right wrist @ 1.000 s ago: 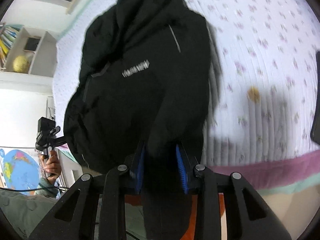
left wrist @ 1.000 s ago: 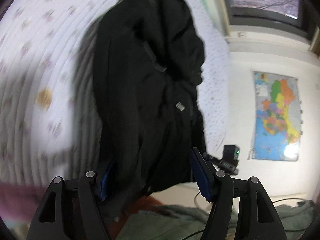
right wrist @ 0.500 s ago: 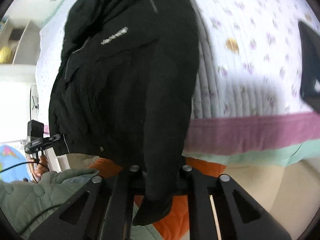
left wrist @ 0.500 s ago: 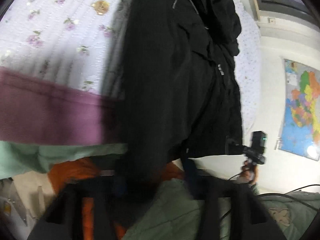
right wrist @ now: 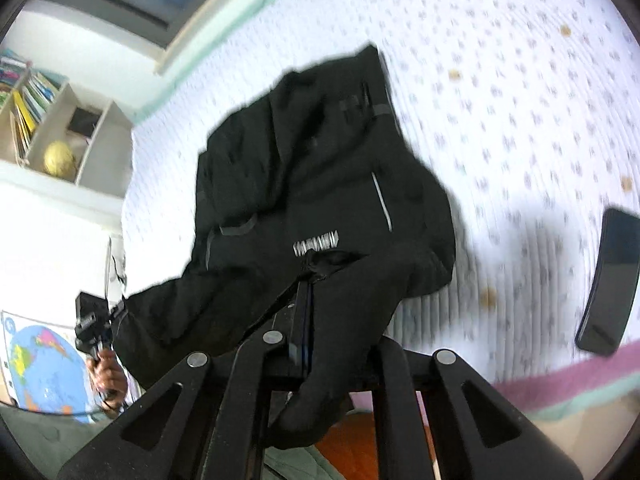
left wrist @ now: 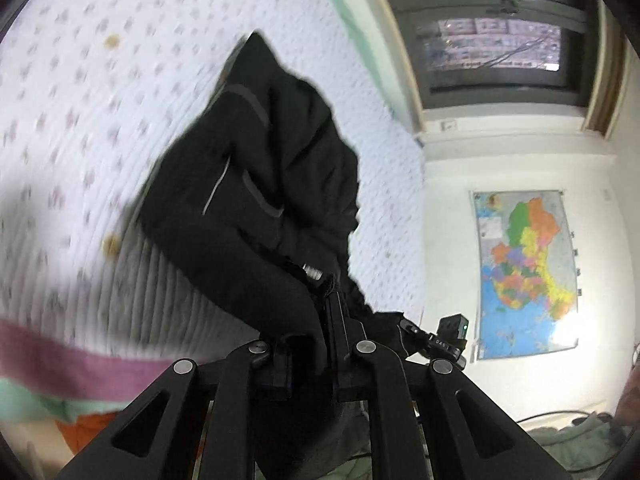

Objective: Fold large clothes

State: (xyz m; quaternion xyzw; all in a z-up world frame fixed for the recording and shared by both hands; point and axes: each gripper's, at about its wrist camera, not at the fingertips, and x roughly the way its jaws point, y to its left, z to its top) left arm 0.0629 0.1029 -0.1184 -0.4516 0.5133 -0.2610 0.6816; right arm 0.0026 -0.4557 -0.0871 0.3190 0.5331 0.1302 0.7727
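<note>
Both grippers pinch dark cloth at the near edge of a black jacket (right wrist: pixel 320 184) heaped on a flower-print quilt (right wrist: pixel 520 100): the left gripper (left wrist: pixel 316 332) and right gripper (right wrist: pixel 308 312) each have their jaws pressed together on a fold. White chest lettering (right wrist: pixel 316 243) on the jacket is too blurred to read. Right of the jacket, a dark phone (right wrist: pixel 610 280) lies on open quilt. Beyond the jacket, a wall map (left wrist: pixel 528 272) hangs.

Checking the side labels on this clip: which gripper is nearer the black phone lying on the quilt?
Right. The black phone lies on the quilt just right of the right gripper, which is shut on the black jacket. The left gripper also clamps the jacket; its view shows no phone.
</note>
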